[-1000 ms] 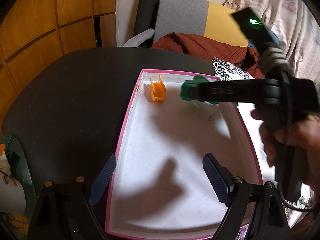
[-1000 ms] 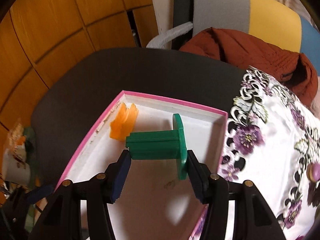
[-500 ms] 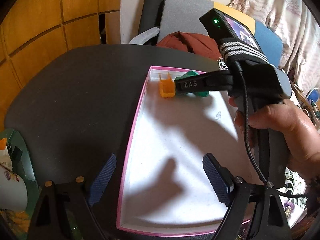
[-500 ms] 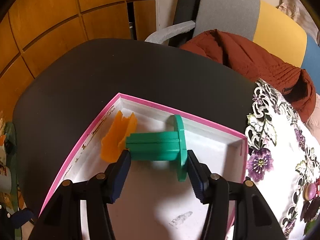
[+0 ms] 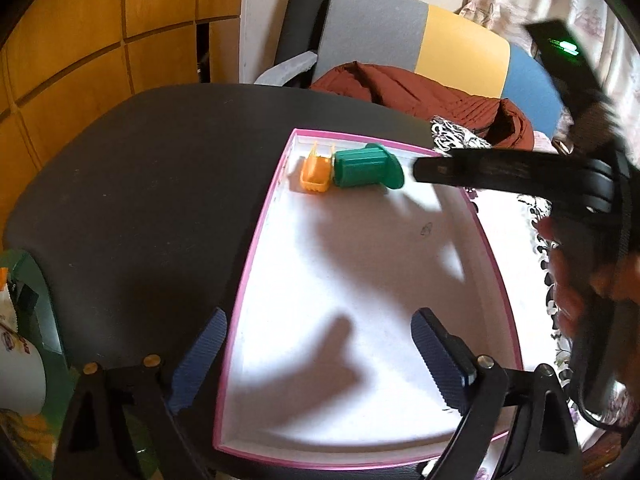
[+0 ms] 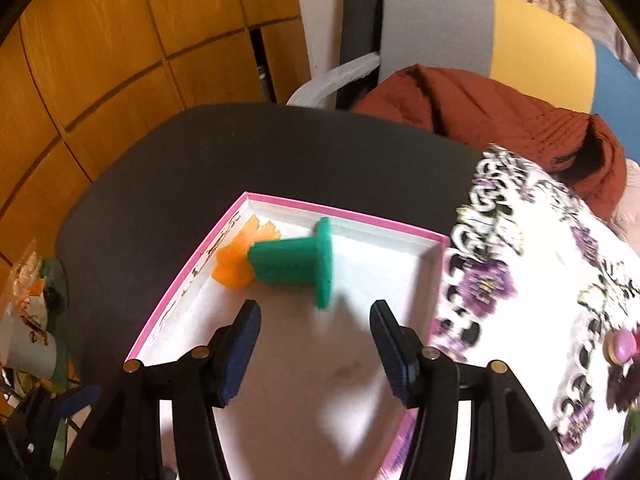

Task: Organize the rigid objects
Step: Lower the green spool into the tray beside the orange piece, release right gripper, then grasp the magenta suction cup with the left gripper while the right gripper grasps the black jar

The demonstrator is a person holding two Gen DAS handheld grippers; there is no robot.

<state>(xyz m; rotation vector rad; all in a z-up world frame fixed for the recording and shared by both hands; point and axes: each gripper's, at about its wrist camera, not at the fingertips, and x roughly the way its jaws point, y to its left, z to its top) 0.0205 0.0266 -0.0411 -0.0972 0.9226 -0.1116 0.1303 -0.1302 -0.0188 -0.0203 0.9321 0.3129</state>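
Note:
A green plastic spool (image 5: 366, 170) lies on its side in the far left corner of a pink-rimmed white box (image 5: 256, 248), touching an orange plastic piece (image 5: 316, 174). Both also show in the right wrist view: the spool (image 6: 296, 266) and the orange piece (image 6: 236, 268) in the box (image 6: 188, 276). My right gripper (image 6: 316, 332) is open and empty, just short of the spool. My left gripper (image 5: 320, 352) is open and empty above the box's near end.
The box sits on a round black table (image 5: 140, 184). A floral cloth (image 6: 540, 272) lies to the right with a purple button-like piece (image 6: 622, 346) on it. A chair with a rust-red jacket (image 5: 420, 92) stands behind. A mug (image 5: 16, 364) is at the lower left.
My right gripper opened and let go of the green spool, which now lies beside the orange piece. The right gripper has drawn back and to the right.

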